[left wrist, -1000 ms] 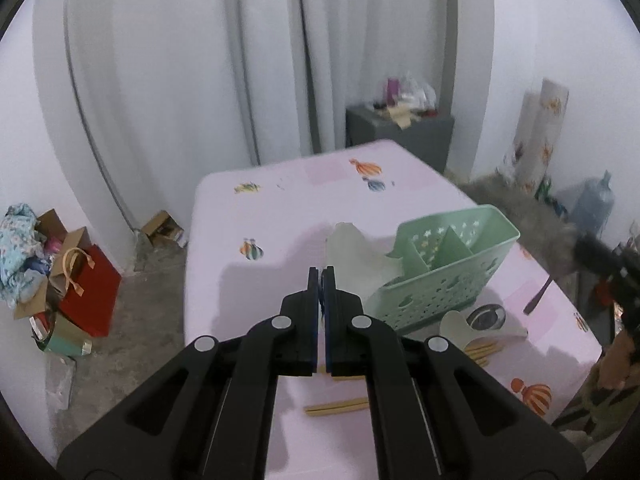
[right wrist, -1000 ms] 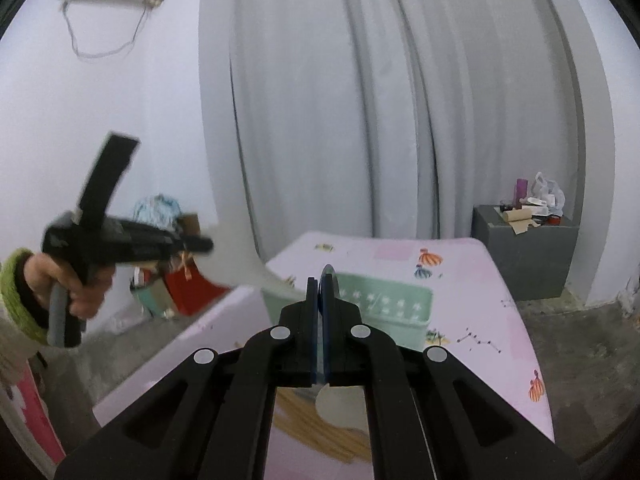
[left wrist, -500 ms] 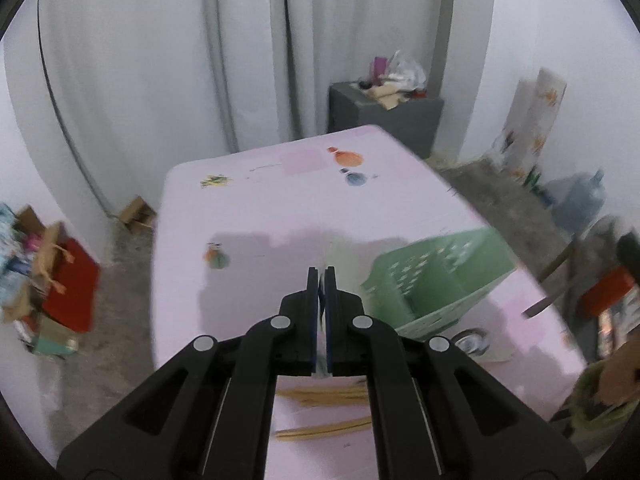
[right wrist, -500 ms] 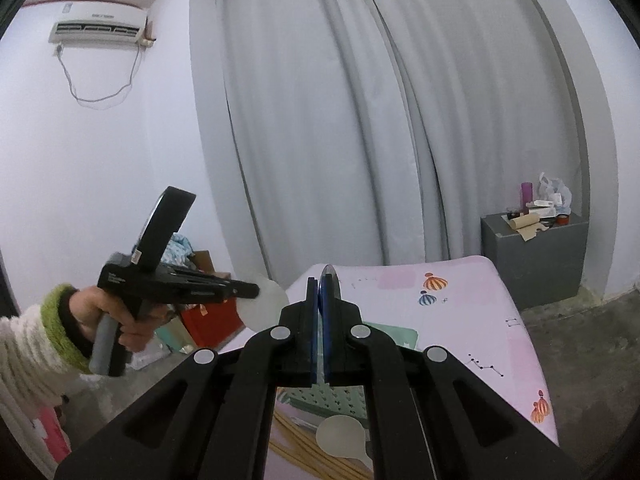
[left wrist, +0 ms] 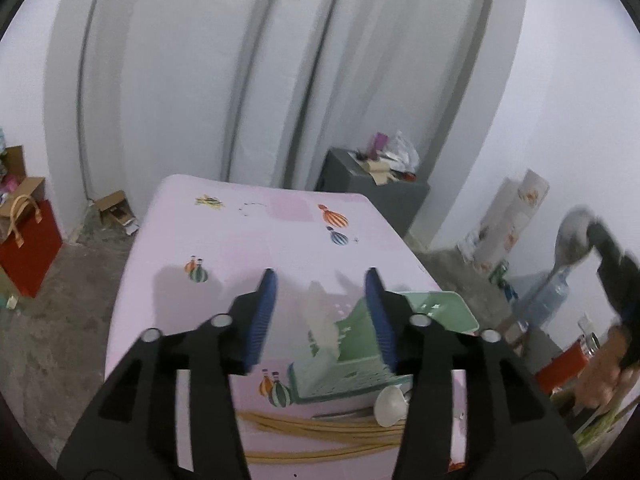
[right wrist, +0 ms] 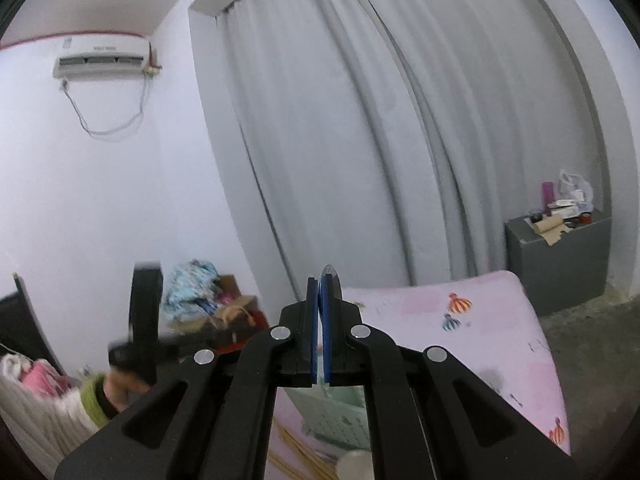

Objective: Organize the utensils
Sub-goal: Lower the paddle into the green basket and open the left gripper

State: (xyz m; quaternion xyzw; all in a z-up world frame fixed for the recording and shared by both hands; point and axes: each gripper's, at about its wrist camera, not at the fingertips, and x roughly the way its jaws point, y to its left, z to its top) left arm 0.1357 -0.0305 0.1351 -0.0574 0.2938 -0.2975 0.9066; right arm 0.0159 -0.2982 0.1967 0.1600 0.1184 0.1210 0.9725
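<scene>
Above green basket (left wrist: 384,356), left gripper (left wrist: 320,316) tilted down, fingers (left wrist: 262,316) opening.

No legible text in either view. Air conditioner (right wrist: 105,55) on the wall: dark brand mark on its front, too small and blurred to read. Printed rolls (left wrist: 516,216) right of the desk (left wrist: 256,240): pics only, no letters made out. Desk cover: balloon prints, no words. Clutter on the grey cabinet (right wrist: 558,256) too small to read.
</scene>
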